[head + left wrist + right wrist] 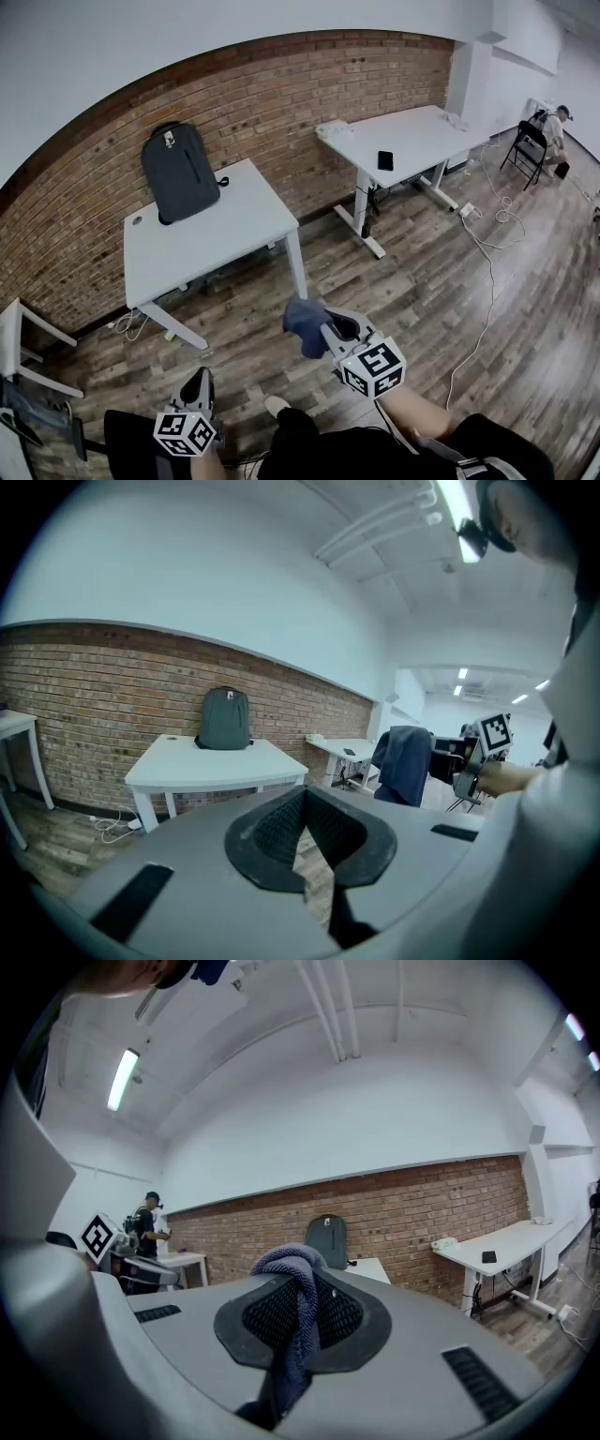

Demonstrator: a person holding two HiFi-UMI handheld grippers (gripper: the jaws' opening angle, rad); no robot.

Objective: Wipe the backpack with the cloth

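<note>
Backpack point(180, 172) upright on desk point(216, 234); right tool point(322, 327) clamps cloth point(302, 317), left tool point(199, 379) closed; only right gripper view shows standing person point(148, 1222)

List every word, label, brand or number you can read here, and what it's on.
No readable text in any view.
Backpack: small pale tag near its top, too small to read.
Cubes on the left gripper and right gripper: square black-and-white patterns, no letters or numbers.
</note>
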